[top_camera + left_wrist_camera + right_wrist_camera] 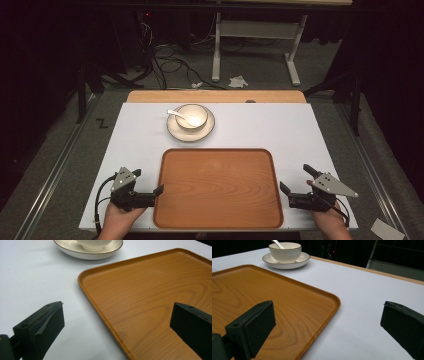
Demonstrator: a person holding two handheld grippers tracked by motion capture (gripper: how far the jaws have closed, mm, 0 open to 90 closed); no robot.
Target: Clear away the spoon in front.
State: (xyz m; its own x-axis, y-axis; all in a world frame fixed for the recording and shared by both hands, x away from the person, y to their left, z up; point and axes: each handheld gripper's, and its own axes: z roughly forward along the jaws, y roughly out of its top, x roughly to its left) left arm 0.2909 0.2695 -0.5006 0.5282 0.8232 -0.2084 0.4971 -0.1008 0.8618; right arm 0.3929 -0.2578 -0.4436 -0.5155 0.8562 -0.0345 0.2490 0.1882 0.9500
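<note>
High view shows my left gripper (pixel 148 184) and my right gripper (pixel 296 181) flanking the wooden tray (pixel 218 187), one at each short side, both with jaws spread wide and nothing between them. I hold them level with the tray's near half, which I judge suits a lift from both sides at once. In the left gripper view one jaw hangs over the white tabletop (pixel 37 285) and the other over the tray's wood, so the raised rim (pixel 105 317) runs between them, untouched; the right gripper view shows the same straddle. The tray is bare and sits square near my edge of the table. Beyond its far rim, a little apart, stands a saucer (pixel 190 129) bearing a bowl (pixel 191 116) with a spoon (pixel 176 113). White table lies free on both sides, but the near edge is close.
</note>
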